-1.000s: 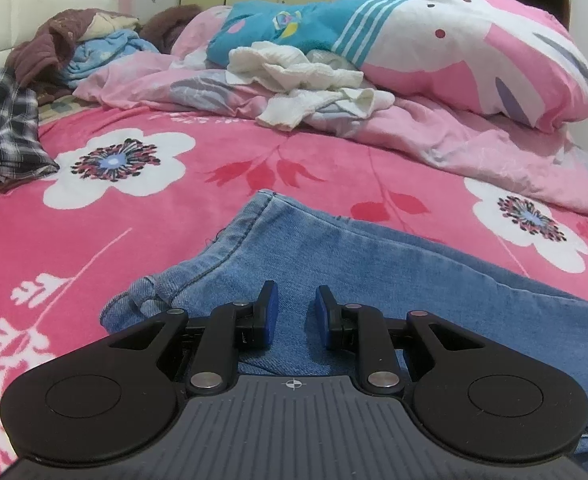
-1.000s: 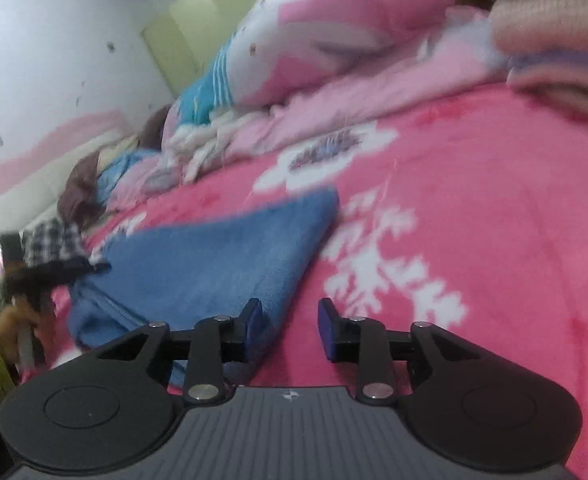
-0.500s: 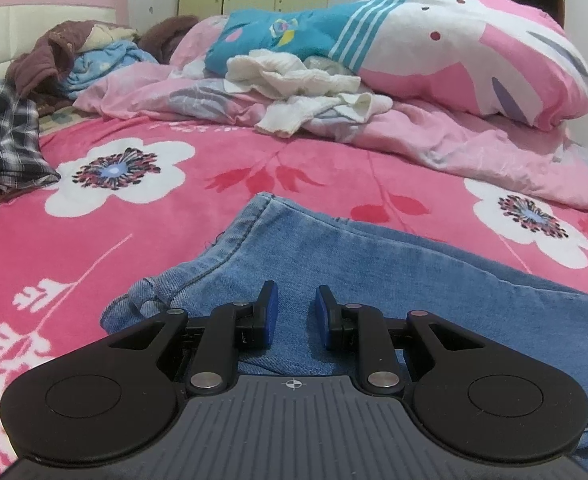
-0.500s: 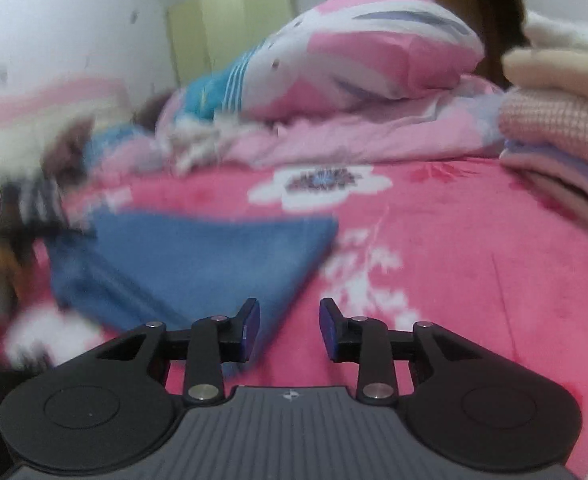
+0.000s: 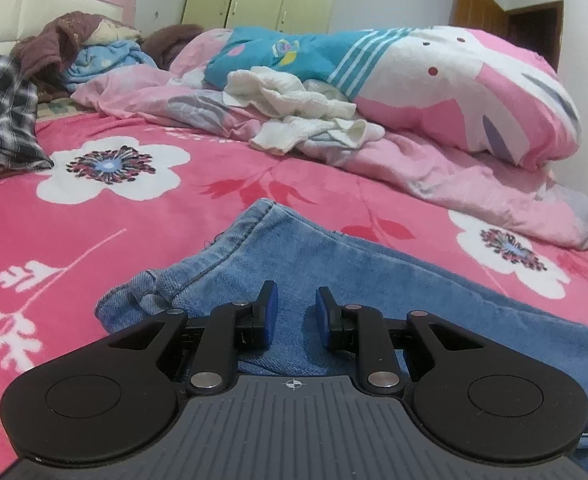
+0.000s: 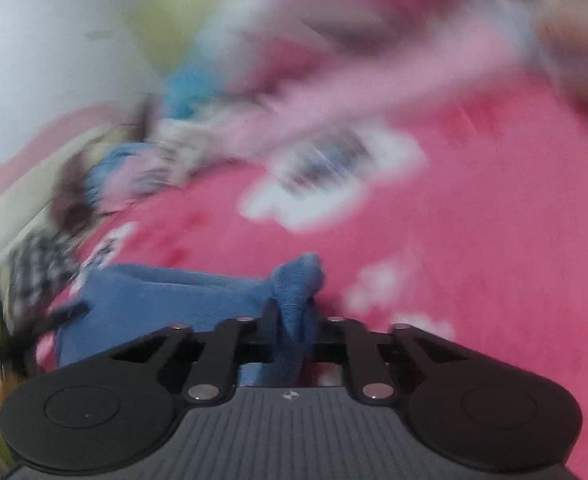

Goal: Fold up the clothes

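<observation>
Right claw (image 6: 294, 312) has just closed, pinching jeans (image 6: 294, 284) corner

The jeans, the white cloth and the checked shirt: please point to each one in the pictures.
jeans (image 5: 334, 272): left wrist view, on the flat denim below the hem.
white cloth (image 5: 294, 108): left wrist view, on its crumpled middle.
checked shirt (image 5: 1, 112): left wrist view, on the plaid fabric at the left edge.

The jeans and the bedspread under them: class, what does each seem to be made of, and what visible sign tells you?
Jeans: apparently denim, faded blue, matte; stitched seams and a frayed edge show. Bedspread: probably soft fleece or plush, matte pink with printed white flowers; the surface looks slightly fuzzy, though the weave is unclear.
</observation>
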Motion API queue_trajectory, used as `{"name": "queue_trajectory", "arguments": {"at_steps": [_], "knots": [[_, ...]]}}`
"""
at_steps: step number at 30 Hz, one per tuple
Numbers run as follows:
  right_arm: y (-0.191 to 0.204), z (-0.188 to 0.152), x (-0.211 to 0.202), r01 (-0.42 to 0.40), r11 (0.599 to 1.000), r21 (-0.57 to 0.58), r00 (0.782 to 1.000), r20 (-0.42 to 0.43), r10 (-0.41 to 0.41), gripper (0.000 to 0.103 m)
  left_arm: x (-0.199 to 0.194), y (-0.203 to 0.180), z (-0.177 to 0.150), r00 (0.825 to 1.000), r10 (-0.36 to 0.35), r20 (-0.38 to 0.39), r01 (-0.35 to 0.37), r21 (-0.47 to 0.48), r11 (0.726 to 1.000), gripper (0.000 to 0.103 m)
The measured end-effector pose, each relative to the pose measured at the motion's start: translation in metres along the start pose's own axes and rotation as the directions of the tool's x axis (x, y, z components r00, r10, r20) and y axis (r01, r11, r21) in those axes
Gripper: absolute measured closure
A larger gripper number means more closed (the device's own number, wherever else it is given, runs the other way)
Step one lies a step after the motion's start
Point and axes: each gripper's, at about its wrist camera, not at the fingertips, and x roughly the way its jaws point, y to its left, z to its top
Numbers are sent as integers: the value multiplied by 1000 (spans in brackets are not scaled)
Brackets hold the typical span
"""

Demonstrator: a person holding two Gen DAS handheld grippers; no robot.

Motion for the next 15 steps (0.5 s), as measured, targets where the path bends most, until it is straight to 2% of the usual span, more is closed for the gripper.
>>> {"name": "queue_trajectory", "arguments": {"at_steps": [1, 3, 5, 8, 10, 11, 13, 15], "knots": [[14, -3, -13, -10, 996, -90, 998, 62, 16, 93, 0, 1, 0, 1000, -3, 1, 3, -4, 1000, 81], [30, -8, -23, 18, 978, -209, 992, 123, 8, 93, 0, 1, -1, 1000, -6, 5, 6, -7, 1000, 81], [31, -11, -22, 34, 971, -237, 991, 137, -1, 93, 0, 1, -1, 1000, -7, 7, 7, -7, 1000, 81], [-2, -17, 2, 76, 990, -116, 996, 59, -69, 92, 0, 1, -2, 1000, -13, 10, 13, -2, 1000, 81], [-36, -19, 14, 61, 995, 78, 998, -11, -61, 88, 0, 0, -3, 1000, -13, 9, 13, 8, 1000, 81], [-53, -21, 19, 54, 982, 179, 998, -43, -47, 86, 0, -1, -3, 1000, -12, 9, 12, 10, 1000, 81], [-68, -14, 7, 152, 944, 292, 988, -21, -152, 81, 0, 1, -2, 1000, -16, 7, 16, 3, 1000, 81], [-80, -12, -10, 190, 910, 368, 979, 1, -205, 80, 0, 2, -2, 1000, -20, 8, 20, -4, 1000, 81]]}}
